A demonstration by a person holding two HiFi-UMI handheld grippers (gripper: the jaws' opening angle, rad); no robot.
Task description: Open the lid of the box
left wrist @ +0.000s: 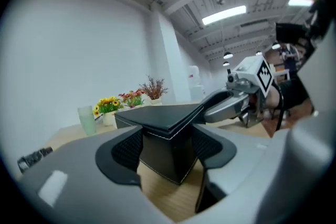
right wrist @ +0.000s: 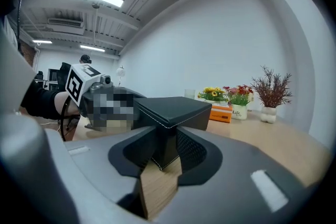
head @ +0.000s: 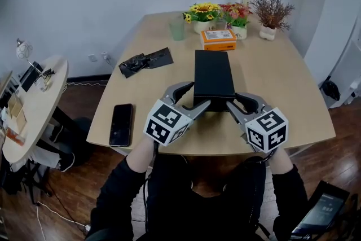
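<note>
Head view gives me the black box (head: pixel 214 73) lying lengthwise in the middle of the wooden worktop (head: pixel 271 82), its short end towards me. The left claw (head: pixel 200 94) straddles its near-left corner and the right claw (head: pixel 232 100) straddles its near-right corner.

From the left gripper view, I see that corner of the box (left wrist: pixel 157 118) wedged between the two jaws of the left claw (left wrist: pixel 167 147). The ribbed pads (left wrist: pixel 128 149) press on the two faces either side of the edge, so this claw is gripping the box. The right gripper view shows the same at the other corner: the right claw (right wrist: pixel 165 147) is closed on the box (right wrist: pixel 163 139), with a pad (right wrist: pixel 191 149) against each face. The lid (right wrist: pixel 176 105), edged with a pale stitched seam, sits flat and shut on top.

Just left of the left claw a dark phone (head: pixel 121 124) lies flat near the worktop's edge. Beyond the box, at the far side, I can make out an orange carton (head: pixel 218 39), a pale green cup (head: pixel 177 28) and a row of potted flowers (head: pixel 203 14). A crumpled black bag (head: pixel 145 60) lies to the far left of the box
</note>
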